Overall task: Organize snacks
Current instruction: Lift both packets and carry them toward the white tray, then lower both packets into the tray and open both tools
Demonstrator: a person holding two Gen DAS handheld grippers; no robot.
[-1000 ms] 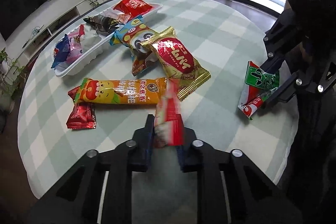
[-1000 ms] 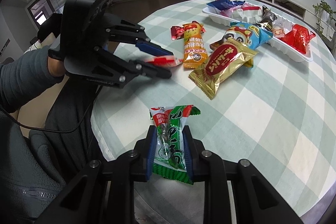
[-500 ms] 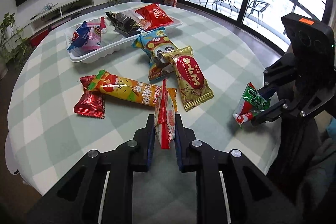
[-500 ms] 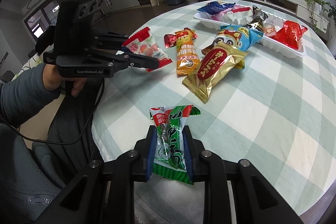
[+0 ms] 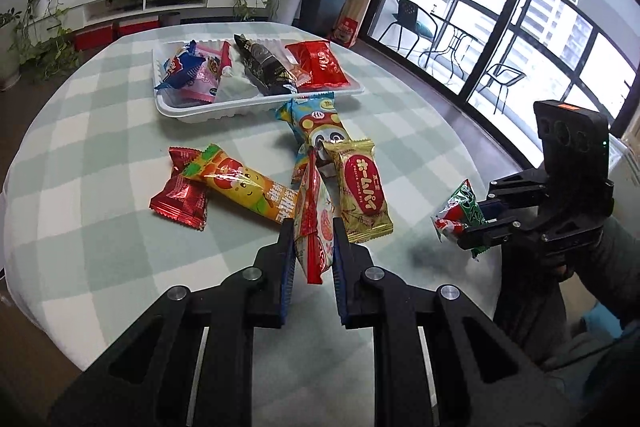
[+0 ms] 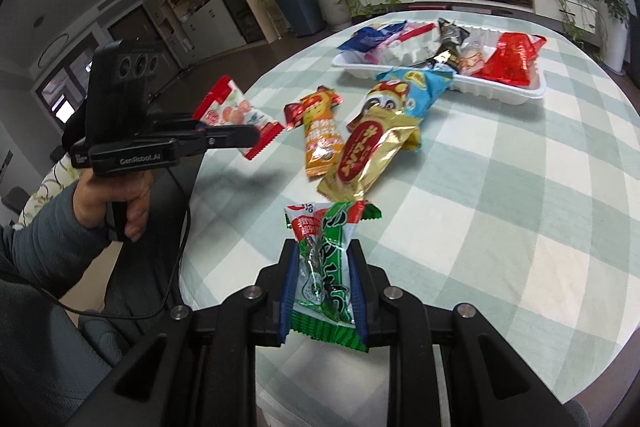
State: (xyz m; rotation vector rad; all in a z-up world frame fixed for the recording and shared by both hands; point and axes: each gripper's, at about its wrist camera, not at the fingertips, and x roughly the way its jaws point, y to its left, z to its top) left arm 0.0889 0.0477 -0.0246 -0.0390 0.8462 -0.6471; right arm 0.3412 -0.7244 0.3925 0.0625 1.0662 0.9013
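A round table under a green-and-white checked cloth [image 5: 100,247] carries a white plastic tray [image 5: 256,105] at upper centre, part-filled, seemingly the collecting spot. Lower centre, the left gripper [image 5: 312,251] clamps a red-edged white snack packet [image 5: 316,227]; at right, the right gripper [image 6: 322,291] clamps a green snack packet [image 6: 324,275], both lifted clear, likely tray-bound.

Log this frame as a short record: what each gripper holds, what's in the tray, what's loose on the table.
left gripper: shut on red-white packet
right gripper: shut on green packet
tray: several snacks, including red pack and dark pack
loose on table: gold bar, orange bar, blue pack, red candy
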